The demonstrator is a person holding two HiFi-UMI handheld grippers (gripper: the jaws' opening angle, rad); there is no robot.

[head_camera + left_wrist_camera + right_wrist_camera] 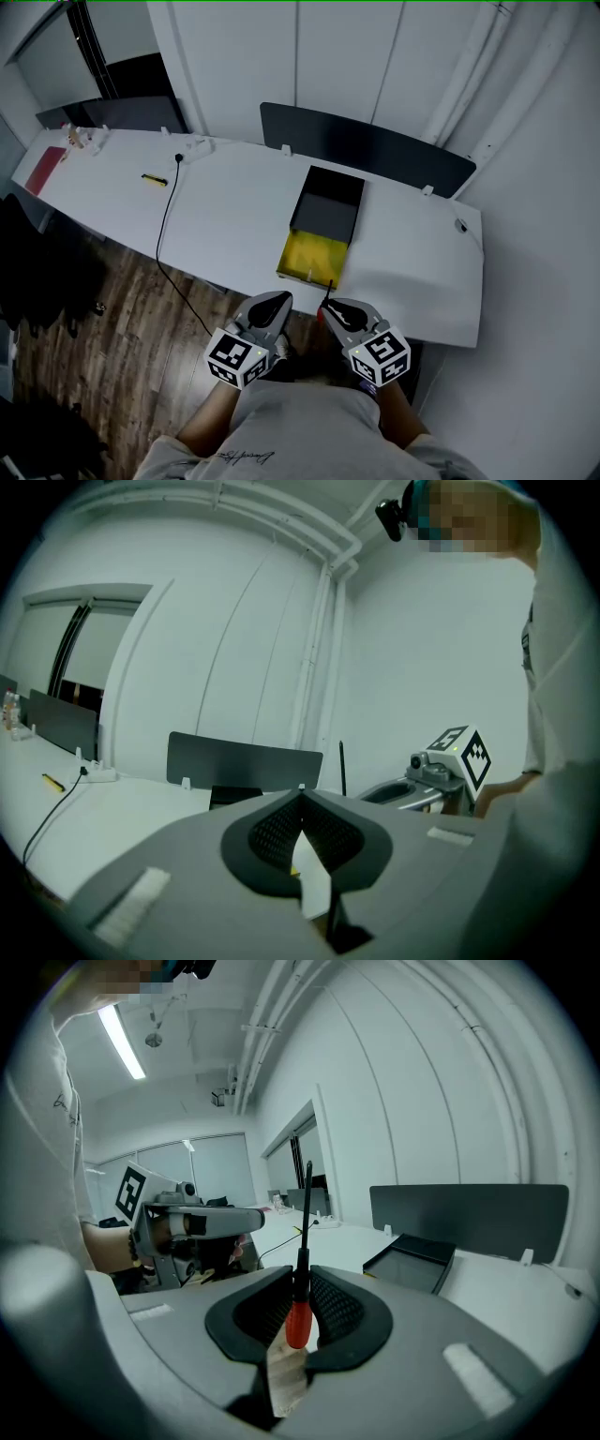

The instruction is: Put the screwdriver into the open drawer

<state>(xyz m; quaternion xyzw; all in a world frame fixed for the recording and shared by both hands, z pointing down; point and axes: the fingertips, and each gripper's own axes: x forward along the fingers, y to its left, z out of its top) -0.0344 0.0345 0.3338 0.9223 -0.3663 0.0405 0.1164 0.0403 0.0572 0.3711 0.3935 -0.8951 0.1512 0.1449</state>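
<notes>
The right gripper (330, 307) pinches the screwdriver (297, 1321) by its red handle, shaft pointing out past the jaw tips, just short of the open drawer (314, 255) on the white table (225, 220). The left gripper (277, 302) is pressed together on nothing. The step probably goes best with 1 gripper: reach forward, lay the shaft level over the drawer's yellow floor, and let go low.

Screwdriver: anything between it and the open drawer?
Nothing visible. The right hand-held gripper holds the screwdriver at the table's near edge. The drawer lies open just ahead of it, with nothing visible inside. The left hand-held gripper sits off to the side, shut, out of the path.
</notes>
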